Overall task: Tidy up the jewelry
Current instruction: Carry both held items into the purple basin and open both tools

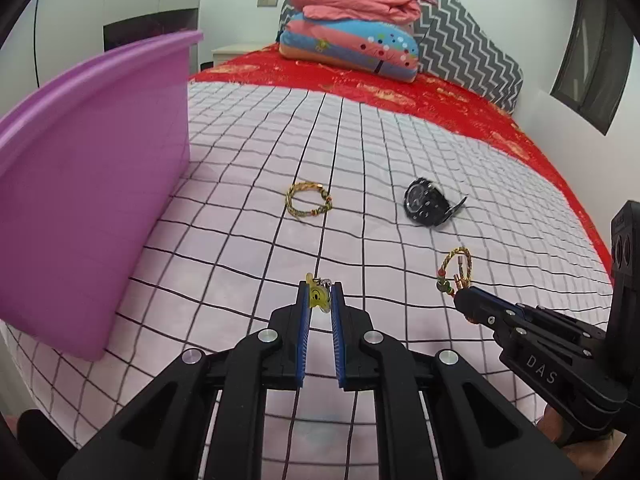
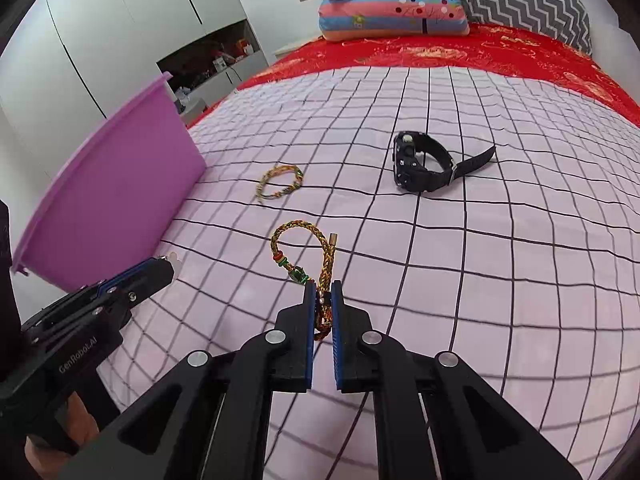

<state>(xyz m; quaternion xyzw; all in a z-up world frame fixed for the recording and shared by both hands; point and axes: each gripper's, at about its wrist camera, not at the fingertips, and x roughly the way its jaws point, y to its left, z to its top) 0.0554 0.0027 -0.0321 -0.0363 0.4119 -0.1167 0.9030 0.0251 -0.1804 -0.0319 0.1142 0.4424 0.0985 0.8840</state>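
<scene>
On the bed's checked cover (image 1: 240, 184) we held two pieces clear of the cloth. Our left gripper (image 1: 320, 300) pinched a small yellow charm (image 1: 318, 298), perhaps a smiley pendant; our right gripper (image 2: 322, 300) clamped a braided gold bracelet (image 2: 316, 248) by its tail, the loop standing at twelve o'clock. A second bracelet (image 2: 280, 182) lay at eleven o'clock near the purple tub (image 2: 116, 200), and a black watch (image 2: 420, 168) at one o'clock, well apart.
</scene>
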